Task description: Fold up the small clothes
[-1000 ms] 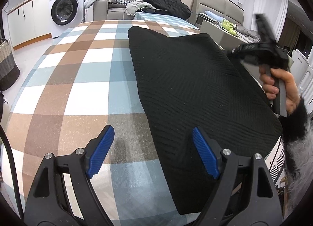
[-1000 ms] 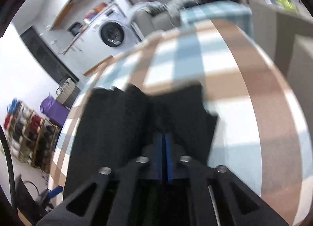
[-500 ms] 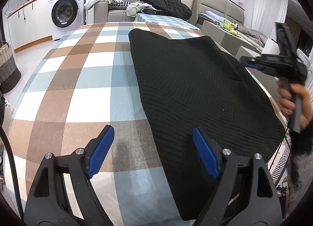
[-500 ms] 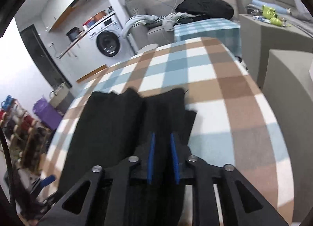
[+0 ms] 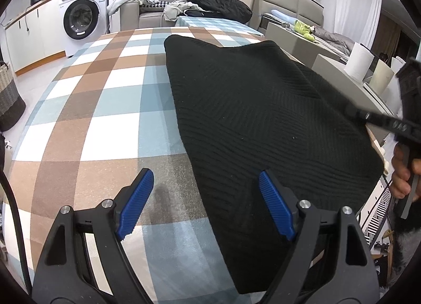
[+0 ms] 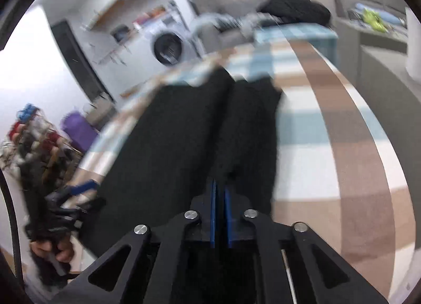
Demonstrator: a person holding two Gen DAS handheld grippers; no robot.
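Observation:
A black knitted garment [image 5: 263, 124] lies flat on the checked tablecloth [image 5: 105, 109], reaching the table's right and near edges. My left gripper [image 5: 208, 204] is open and empty, low over the garment's near left edge. My right gripper [image 6: 220, 193] has its blue pads nearly together over the black garment [image 6: 184, 132]; the view is blurred and I cannot tell if cloth is pinched. The right gripper also shows at the right edge of the left wrist view [image 5: 394, 122], beside the garment's right side.
A washing machine [image 5: 81, 19] stands at the back left, and a sofa with piled clothes [image 5: 215, 6] behind the table. A woven basket [image 5: 8, 98] sits on the floor at left. Paper rolls [image 5: 360, 61] stand on a grey unit at right.
The right gripper has moved down and toward the near right side of the garment. Its pads opened slightly half a second ago and are close together now. The left gripper has stayed put.

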